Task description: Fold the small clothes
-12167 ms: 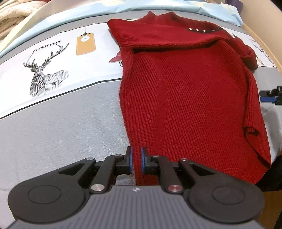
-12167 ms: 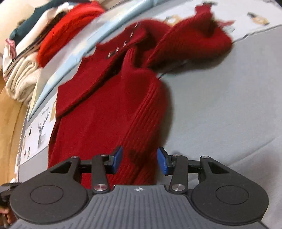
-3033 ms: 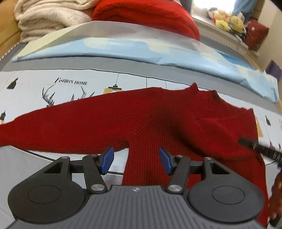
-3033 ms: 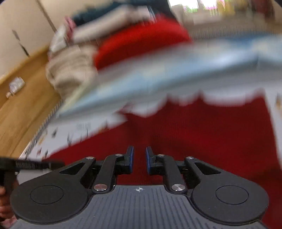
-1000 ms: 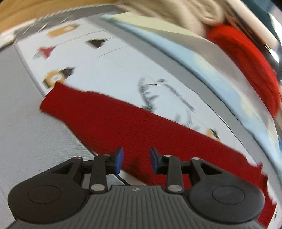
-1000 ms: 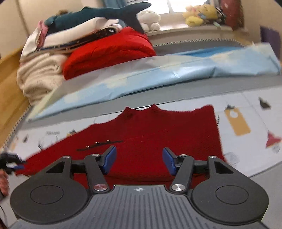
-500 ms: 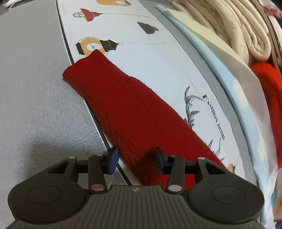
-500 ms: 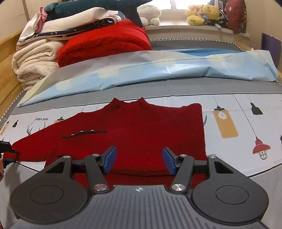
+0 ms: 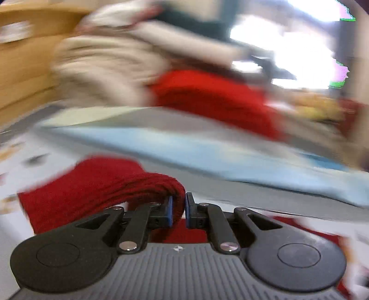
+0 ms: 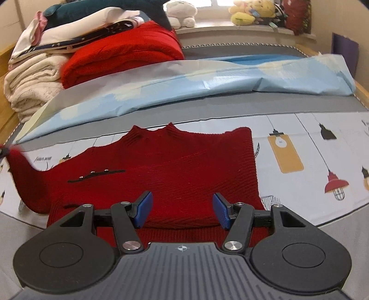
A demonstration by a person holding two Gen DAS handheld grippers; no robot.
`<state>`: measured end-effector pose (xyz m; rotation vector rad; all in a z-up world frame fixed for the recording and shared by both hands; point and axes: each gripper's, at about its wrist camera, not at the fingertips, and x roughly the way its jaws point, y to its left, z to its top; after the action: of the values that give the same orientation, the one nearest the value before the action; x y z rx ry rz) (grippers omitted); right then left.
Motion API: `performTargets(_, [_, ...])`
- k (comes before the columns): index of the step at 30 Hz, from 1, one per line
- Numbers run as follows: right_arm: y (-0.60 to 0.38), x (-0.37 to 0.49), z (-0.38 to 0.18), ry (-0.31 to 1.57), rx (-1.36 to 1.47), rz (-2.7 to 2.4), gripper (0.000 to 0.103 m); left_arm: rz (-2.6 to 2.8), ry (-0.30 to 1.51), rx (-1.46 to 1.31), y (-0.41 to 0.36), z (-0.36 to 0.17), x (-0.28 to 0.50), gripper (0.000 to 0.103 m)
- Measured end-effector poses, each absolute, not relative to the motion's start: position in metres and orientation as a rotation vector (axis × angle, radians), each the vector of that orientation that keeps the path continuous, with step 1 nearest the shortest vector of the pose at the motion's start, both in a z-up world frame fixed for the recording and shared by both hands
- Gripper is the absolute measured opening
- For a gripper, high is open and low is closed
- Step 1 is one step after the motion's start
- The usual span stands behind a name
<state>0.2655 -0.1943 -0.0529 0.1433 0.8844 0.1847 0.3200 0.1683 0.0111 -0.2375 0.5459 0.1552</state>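
— Left wrist view first: very blurry. Left gripper (image 9: 177, 211) has just squeezed nearly shut, with the red sleeve (image 9: 92, 184) pinched between the blue pads. Sleeve lifted up off the bed, bunched at the pinch, hanging off to the left. Behind, only smears: a cream blanket pile (image 9: 103, 67), something bright red (image 9: 207, 97), a pale blue sheet (image 9: 207, 150).

— Right wrist view instead: sharp. At far left, the same sleeve (image 10: 16, 159) pulled up in a point, blurry at the tip. Can't see the left gripper there. Next, the red sweater (image 10: 173, 166) lying flat on the printed cover (image 10: 311, 143), neck toward the back, a dark strap with small studs (image 10: 96, 174) on its left part. Right side folded in already, straight edge.

— And the right gripper (image 10: 182, 207)?

— Wide open, holding nothing, hanging over the sweater's near edge. Blue pads well apart.

— Anything else only seen here?

— Lamp pictures on the cover at right, folded red blanket (image 10: 124, 48) at back left, soft toys (image 10: 251, 11) on the sill.
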Motion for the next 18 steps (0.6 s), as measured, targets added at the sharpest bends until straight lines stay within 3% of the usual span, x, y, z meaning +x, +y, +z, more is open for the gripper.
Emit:
performTargets(2, [-0.197, 0.268, -0.055, 0.889, 0.168, 0.172, 0.060, -0.056, 0.563, -0.246, 0.118, 0.013, 0.319, 0.013])
performTargets(4, [-0.199, 0.271, -0.059, 0.898, 0.186, 0.149, 0.060, -0.287, 0.648, -0.250, 0.077, 0.006, 0.323, 0.039])
performTargets(8, [-0.206, 0.279, -0.070, 0.945, 0.267, 0.112, 0.060, -0.259, 0.705, -0.248, 0.071, -0.005, 0.324, 0.040])
performTargets(18, [-0.206, 0.304, -0.097, 1.022, 0.433, 0.083, 0.060, 0.194, 0.930, -0.397, 0.179, -0.023, 0.354, 0.040])
